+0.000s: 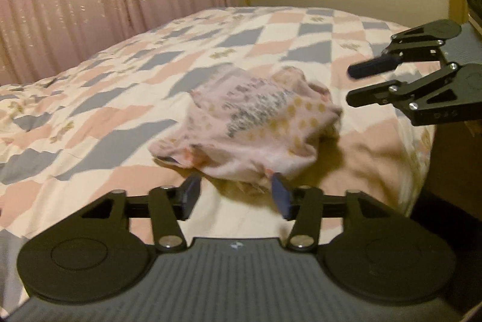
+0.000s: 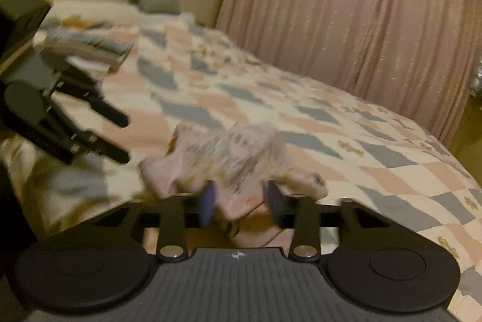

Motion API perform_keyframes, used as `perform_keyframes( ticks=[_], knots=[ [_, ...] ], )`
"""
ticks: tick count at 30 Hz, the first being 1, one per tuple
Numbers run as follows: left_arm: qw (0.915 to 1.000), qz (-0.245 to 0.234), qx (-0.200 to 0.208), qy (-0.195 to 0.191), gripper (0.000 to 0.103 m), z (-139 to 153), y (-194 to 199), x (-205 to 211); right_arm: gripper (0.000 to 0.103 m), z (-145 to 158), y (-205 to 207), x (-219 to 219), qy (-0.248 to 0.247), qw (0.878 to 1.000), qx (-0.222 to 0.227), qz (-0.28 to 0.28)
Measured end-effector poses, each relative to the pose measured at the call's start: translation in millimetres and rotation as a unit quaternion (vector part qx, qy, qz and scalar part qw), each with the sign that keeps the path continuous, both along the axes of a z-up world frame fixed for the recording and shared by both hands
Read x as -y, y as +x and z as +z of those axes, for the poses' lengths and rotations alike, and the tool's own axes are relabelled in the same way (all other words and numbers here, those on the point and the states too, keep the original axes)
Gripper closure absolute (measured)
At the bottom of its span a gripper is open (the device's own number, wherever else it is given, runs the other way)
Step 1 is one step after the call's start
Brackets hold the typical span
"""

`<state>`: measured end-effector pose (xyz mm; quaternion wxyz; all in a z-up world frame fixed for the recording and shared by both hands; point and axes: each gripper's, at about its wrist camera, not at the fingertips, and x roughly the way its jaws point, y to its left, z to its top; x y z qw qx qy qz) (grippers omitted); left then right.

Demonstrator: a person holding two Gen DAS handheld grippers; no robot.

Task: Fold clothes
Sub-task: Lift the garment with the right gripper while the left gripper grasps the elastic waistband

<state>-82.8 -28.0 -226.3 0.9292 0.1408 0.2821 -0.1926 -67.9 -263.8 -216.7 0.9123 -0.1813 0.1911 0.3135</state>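
Where both jaws gape, crumpled pink garment [image 1: 253,123] between, on quilt [image 1: 90,99]

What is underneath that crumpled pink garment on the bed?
The pink garment lies on the patchwork quilt. Whatever sits directly beneath its bunched folds is covered.

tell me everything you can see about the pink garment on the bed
The pink garment is a small, soft knit piece, pale pink with yellow dots and a grey print, orange trim at one edge. It lies crumpled in a heap, unfolded, on the checked bedspread near the bed's edge. The left gripper and right gripper are open beside it; contact is unclear.
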Motion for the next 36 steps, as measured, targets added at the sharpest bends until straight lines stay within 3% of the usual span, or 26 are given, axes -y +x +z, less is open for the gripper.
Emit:
perform_keyframes(
  ticks=[4, 6, 11, 13, 14, 15, 20, 24, 33, 36],
  knots=[
    [0.9998, 0.014, 0.003, -0.01, 0.042, 0, 17, -9, 0.037, 10, 33, -9, 0.029, 0.999, -0.02, -0.008],
    [0.9996, 0.024, -0.003, -0.013, 0.042, -5, 30, -14, 0.026, 7, 49, -24, 0.02, 0.999, -0.028, -0.002],
    [0.9985, 0.05, -0.008, -0.021, 0.042, -22, 53, -33, 0.028, -16, 97, -66, 0.002, 0.998, -0.07, 0.009],
    [0.9977, 0.06, -0.011, -0.029, 0.042, -27, 58, -41, 0.065, -27, 118, -75, -0.003, 0.995, -0.1, 0.006],
    [0.9974, 0.063, -0.012, -0.032, 0.042, -28, 60, -44, 0.096, -29, 124, -76, 0.002, 0.994, -0.114, 0.004],
    [0.9975, 0.062, -0.011, -0.034, 0.042, -28, 59, -43, 0.096, -29, 128, -75, 0.008, 0.993, -0.115, 0.0],
    [0.9977, 0.054, -0.004, -0.04, 0.042, -25, 56, -36, 0.096, 8, 100, -40, 0.035, 0.999, -0.012, -0.034],
    [0.9978, 0.048, 0.001, -0.046, 0.04, -23, 54, -31, 0.096, 31, 51, -1, 0.043, 0.993, 0.073, -0.086],
    [0.9979, 0.051, 0.006, -0.039, 0.038, -21, 60, -24, 0.095, 9, -18, 8, 0.023, 0.998, -0.034, -0.039],
    [0.9979, 0.056, 0.006, -0.033, 0.038, -21, 64, -23, 0.08, 1, -41, 10, 0.016, 0.997, -0.071, -0.023]
  ],
)
